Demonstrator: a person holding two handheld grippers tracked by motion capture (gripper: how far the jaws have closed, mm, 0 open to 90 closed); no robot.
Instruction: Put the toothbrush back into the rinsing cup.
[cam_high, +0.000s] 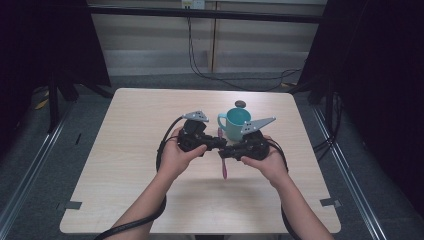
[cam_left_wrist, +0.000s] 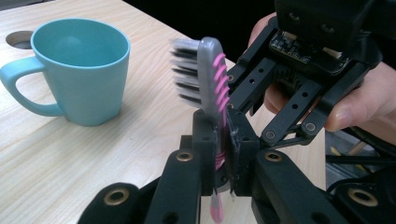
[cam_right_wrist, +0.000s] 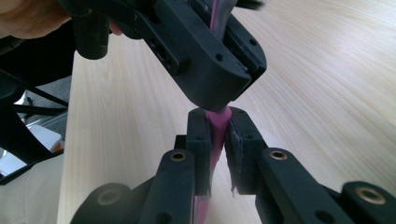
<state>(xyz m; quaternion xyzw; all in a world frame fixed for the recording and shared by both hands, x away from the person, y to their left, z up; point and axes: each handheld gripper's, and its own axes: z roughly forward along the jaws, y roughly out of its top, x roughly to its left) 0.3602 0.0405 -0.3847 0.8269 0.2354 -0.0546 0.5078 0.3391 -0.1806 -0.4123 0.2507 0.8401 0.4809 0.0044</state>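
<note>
While we looked for writing and read none, our left gripper (cam_left_wrist: 219, 154) clenched its jaws on the toothbrush (cam_left_wrist: 210, 84) just below the bristles; our right gripper (cam_right_wrist: 217, 140) gripped the pink handle lower down. Behind them on the desk (cam_high: 125, 165), the teal mug (cam_high: 235, 124) showed nothing inside.

No readable text, no labels, no brand marks, no numbers, no signs on anything in view
</note>
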